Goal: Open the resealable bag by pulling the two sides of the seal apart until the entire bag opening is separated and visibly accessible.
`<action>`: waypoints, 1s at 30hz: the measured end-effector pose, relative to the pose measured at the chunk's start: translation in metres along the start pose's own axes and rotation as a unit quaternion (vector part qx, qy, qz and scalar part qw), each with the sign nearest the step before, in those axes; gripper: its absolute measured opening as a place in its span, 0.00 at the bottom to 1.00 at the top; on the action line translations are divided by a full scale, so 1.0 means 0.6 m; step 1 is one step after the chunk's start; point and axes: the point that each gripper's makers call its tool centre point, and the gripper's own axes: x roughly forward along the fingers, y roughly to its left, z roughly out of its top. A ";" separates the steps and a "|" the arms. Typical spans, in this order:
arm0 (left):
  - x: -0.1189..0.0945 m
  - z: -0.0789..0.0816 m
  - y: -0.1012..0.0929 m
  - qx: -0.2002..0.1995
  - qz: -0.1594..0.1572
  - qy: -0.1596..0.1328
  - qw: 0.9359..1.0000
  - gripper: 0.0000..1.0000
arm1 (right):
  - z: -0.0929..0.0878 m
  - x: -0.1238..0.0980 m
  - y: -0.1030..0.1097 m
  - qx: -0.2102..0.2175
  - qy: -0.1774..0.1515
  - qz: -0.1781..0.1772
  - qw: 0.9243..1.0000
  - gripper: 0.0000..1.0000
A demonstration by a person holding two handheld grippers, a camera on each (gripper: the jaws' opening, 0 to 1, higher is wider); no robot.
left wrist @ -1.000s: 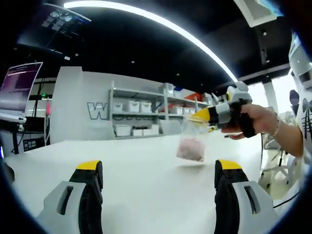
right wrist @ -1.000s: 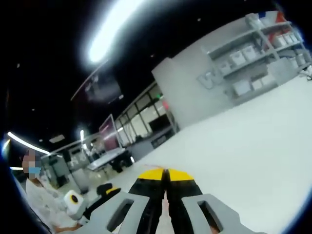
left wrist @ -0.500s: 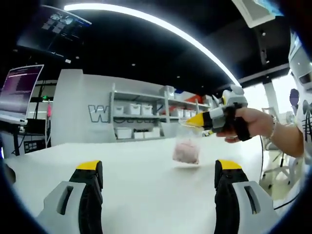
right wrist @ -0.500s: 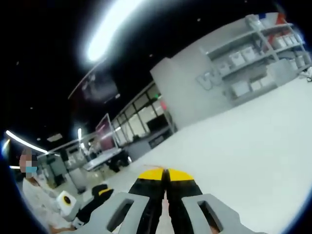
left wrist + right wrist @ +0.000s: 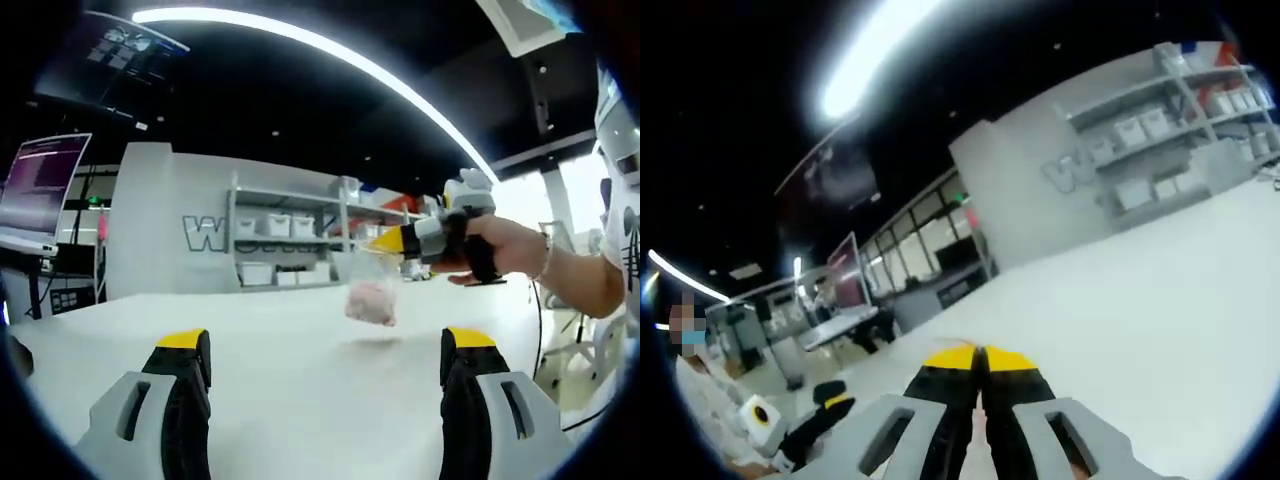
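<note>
In the left gripper view a clear resealable bag [image 5: 370, 298] with a pink lump inside hangs a little above the white table [image 5: 300, 390]. My right gripper [image 5: 385, 242], held by a hand, enters from the right and is shut on the bag's top edge. My left gripper [image 5: 325, 340] is low in front of the bag and well short of it, its yellow-tipped jaws wide open with nothing between them. In the right gripper view my right gripper [image 5: 978, 358] shows its jaws pressed together, and the bag below them is hidden.
Shelves with white bins [image 5: 285, 245] line the far wall behind the table. A monitor [image 5: 40, 185] stands at the left. In the right gripper view a person [image 5: 700, 400] sits at the lower left, and the white table [image 5: 1140, 320] stretches away.
The right gripper has carried the bag leftward and slightly upward in the left gripper view, so the bag hangs higher over the table. My left gripper's jaws have stayed open.
</note>
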 end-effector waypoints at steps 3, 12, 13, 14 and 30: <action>0.001 0.000 0.000 0.000 0.001 0.000 1.000 0.94 | -0.003 0.006 -0.005 0.001 0.003 -0.003 1.000 0.00; 0.001 0.001 0.003 -0.004 0.003 -0.001 1.000 0.94 | 0.006 0.032 -0.017 -0.003 0.006 -0.008 1.000 0.00; 0.001 0.001 0.003 -0.005 0.004 -0.001 1.000 0.94 | 0.008 0.034 -0.018 -0.005 0.006 -0.008 1.000 0.00; 0.002 0.001 0.003 -0.005 0.004 -0.001 1.000 0.94 | 0.010 0.037 -0.019 -0.006 0.006 -0.009 1.000 0.00; 0.004 0.000 0.006 -0.003 0.007 0.001 1.000 0.94 | 0.019 0.073 -0.046 0.002 0.005 -0.018 1.000 0.00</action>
